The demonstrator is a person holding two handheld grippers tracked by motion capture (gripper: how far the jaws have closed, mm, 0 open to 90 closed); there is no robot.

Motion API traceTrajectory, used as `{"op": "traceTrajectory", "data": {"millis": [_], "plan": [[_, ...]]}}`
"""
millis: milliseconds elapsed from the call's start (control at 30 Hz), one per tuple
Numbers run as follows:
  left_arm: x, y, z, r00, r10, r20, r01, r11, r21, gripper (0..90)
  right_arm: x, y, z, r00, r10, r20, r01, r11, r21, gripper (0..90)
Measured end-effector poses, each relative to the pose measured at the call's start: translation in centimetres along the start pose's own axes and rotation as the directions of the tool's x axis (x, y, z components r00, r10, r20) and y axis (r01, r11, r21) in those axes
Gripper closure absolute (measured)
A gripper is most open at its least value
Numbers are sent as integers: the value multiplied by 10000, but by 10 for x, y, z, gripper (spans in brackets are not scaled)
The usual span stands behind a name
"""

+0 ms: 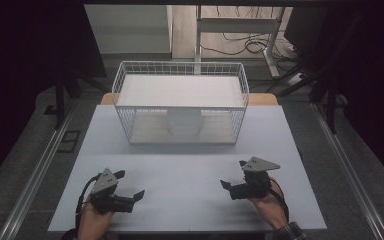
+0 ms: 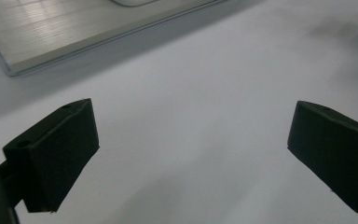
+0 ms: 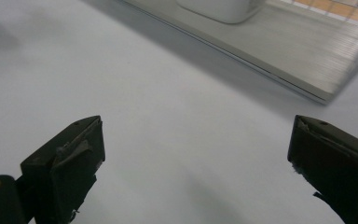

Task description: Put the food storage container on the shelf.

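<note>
A white wire rack (image 1: 180,102) with a flat top shelf and a lower shelf stands at the far middle of the pale table (image 1: 180,170). A white cylindrical container (image 1: 184,122) sits on its lower shelf. My left gripper (image 1: 130,184) rests near the front left, held by a hand, jaws wide open and empty; its own view shows bare table between the jaws (image 2: 191,149). My right gripper (image 1: 234,174) sits near the front right, also open and empty (image 3: 196,154). The rack's lower shelf (image 3: 284,46) and the container's base (image 3: 223,9) lie ahead of it.
The table's front edge runs just behind both hands. Metal rails flank the table left (image 1: 35,175) and right (image 1: 350,170). Beyond the rack stand a white desk frame (image 1: 240,25) and loose cables (image 1: 250,45) on the floor.
</note>
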State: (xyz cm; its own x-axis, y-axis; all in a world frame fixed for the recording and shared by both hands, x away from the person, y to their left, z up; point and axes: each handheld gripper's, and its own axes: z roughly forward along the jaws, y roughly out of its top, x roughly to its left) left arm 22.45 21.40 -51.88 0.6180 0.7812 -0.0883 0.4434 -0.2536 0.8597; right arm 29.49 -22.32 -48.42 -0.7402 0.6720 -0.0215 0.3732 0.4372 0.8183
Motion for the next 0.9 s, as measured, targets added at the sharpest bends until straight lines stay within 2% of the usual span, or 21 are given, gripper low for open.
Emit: {"op": "traceTrajectory", "data": {"millis": [200,467,667,767,900], "plan": [[6,-5,-10,9996,-138,-240,136,9999,-66,15,-6,-11,-17,9989,248,405,-242,9996,-164,35],[13,-15,-21,9981,-469,-389,461,9987,-222,10,-12,-28,-35,9944,705,783,-701,9975,-76,28],[17,-21,-24,9967,-789,-187,786,9967,-182,6,-16,-42,-46,9886,1211,899,-1222,9925,69,7],[20,-25,-20,9950,-997,89,996,9949,129,1,-16,-48,-48,9856,1426,908,-1453,9891,243,0],[20,-25,-20,9946,-1023,156,1021,9947,145,0,-14,-53,-48,9840,1555,876,-1609,9853,583,0]]}}
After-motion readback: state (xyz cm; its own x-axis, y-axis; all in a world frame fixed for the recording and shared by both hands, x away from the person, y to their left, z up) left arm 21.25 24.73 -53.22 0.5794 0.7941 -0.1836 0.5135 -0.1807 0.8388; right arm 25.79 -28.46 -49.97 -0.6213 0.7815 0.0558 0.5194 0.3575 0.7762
